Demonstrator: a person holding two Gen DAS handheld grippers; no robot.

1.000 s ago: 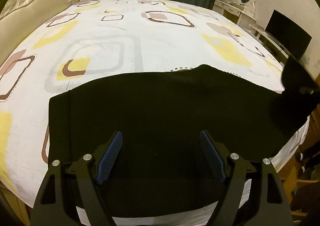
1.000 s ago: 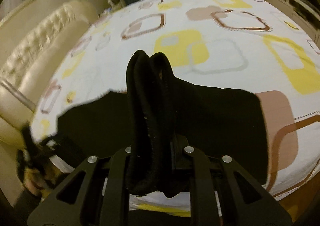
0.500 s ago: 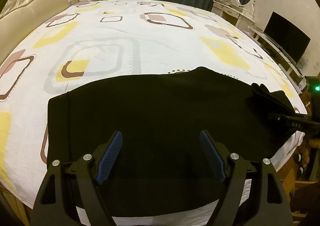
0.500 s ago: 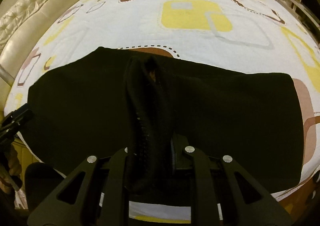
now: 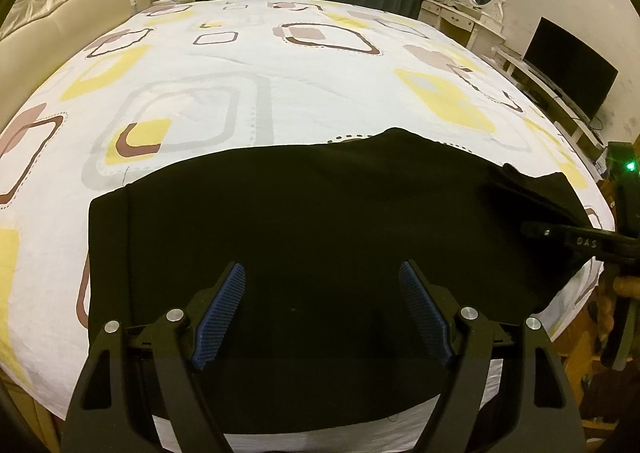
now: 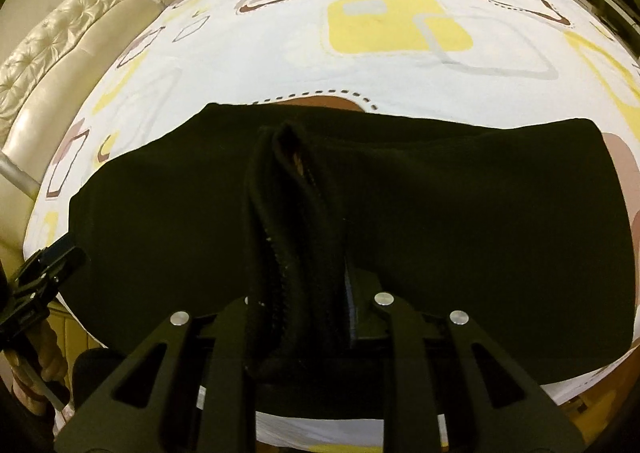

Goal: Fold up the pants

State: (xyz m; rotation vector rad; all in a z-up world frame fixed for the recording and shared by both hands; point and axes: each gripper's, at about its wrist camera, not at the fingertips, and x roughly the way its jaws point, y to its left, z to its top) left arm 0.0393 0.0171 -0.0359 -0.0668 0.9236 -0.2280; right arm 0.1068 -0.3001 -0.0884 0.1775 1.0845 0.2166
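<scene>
In the left wrist view, the black pants (image 5: 304,229) lie flat across the lower half of the frame, on the near edge of the bed (image 5: 248,65). The bed has a white sheet with yellow and brown squares. The left gripper (image 5: 322,313) is at the bottom of the frame. Its two blue pads are wide apart and hold nothing; they hang just over the pants. At the right edge of the frame you can see the right gripper (image 5: 516,187) from the side, with a thick bit of the pants bunched in it. In the right wrist view, the pants fill the middle and lower part of the frame, and the bed sheet fills the top. The right gripper (image 6: 298,293) is at the bottom middle. A thick, rolled band of the pants stands up between its jaws, so it is grasping the pants. Its jaws have just been opening a little, but the cloth is not out of them yet. The left gripper shows small at the lower left edge of this frame. I think the pants look folded over once, since they make a short, wide shape. What is left, I think, is to let go of the band, smooth it flat, and then fold the pants again to make them smaller.
</scene>
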